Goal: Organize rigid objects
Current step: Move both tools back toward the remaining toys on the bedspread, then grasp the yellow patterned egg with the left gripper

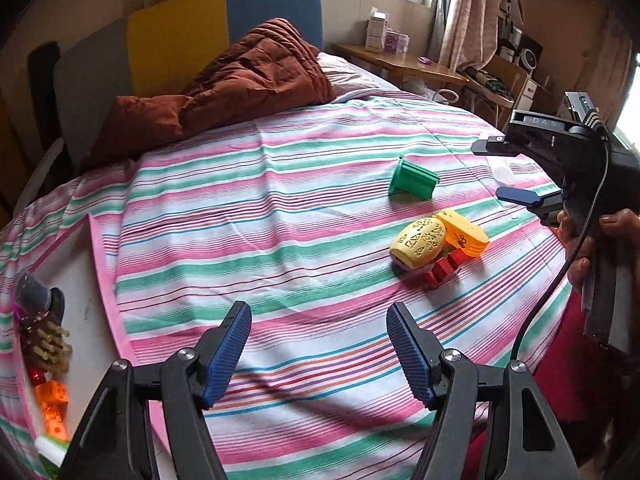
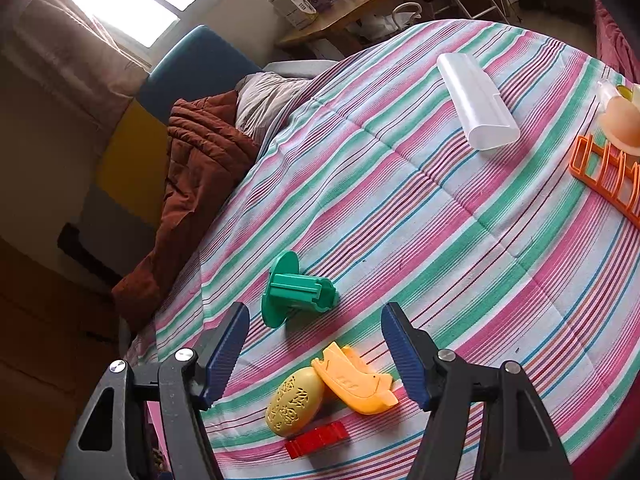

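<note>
On the striped bedspread (image 1: 280, 208) lie a green plastic piece (image 1: 412, 182) (image 2: 298, 290), a yellow carved oval (image 1: 418, 245) (image 2: 295, 400), an orange-yellow curved piece (image 1: 466, 234) (image 2: 354, 380) and a red block (image 1: 442, 268) (image 2: 316, 439). My left gripper (image 1: 318, 354) hovers open over bare cloth, short of the pile and to its left. My right gripper (image 2: 314, 354) is open above the yellow and orange pieces, nothing between its pads. In the left wrist view the right gripper (image 1: 504, 172) shows at the right edge, held by a hand (image 1: 580, 248).
A pink-rimmed white bin (image 1: 86, 300) at the left holds a brush and small toys. A translucent white case (image 2: 476, 100), an orange rack (image 2: 608, 176) and a peach round thing (image 2: 622, 122) lie farther right. A rust quilt (image 1: 224, 92) is heaped by the headboard.
</note>
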The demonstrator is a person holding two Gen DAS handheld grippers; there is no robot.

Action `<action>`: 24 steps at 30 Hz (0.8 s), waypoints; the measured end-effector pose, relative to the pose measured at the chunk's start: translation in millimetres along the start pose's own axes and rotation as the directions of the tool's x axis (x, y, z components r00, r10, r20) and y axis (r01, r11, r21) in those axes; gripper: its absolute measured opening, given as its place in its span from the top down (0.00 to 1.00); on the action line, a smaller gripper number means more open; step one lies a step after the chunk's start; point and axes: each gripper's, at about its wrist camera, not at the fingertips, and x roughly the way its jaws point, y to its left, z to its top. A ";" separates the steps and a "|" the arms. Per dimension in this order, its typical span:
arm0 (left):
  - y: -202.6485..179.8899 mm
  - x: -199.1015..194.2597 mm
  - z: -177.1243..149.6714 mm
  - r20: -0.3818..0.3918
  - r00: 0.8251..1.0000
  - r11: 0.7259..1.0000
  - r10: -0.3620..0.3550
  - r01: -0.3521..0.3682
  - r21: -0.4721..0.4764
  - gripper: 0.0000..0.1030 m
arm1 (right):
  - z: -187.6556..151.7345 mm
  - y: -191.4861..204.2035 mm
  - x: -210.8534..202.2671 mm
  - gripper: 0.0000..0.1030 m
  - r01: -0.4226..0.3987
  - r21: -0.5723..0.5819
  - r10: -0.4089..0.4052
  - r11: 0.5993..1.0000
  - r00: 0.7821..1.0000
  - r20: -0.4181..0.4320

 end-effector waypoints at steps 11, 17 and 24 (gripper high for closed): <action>-51.0 61.1 51.8 -0.109 0.985 0.981 -0.133 0.147 0.128 0.32 | 0.5 -4.2 7.1 0.33 -0.025 0.028 0.026 0.999 0.999 -0.039; -76.1 92.5 66.1 -0.193 0.965 0.959 -0.176 0.213 0.188 0.33 | 0.5 -4.4 11.3 0.33 -0.037 0.036 0.039 0.999 0.997 -0.061; -91.2 132.1 70.4 -0.293 0.940 0.948 -0.176 0.242 0.205 0.37 | 0.6 -3.9 15.2 0.33 -0.040 0.036 0.043 0.999 0.996 -0.079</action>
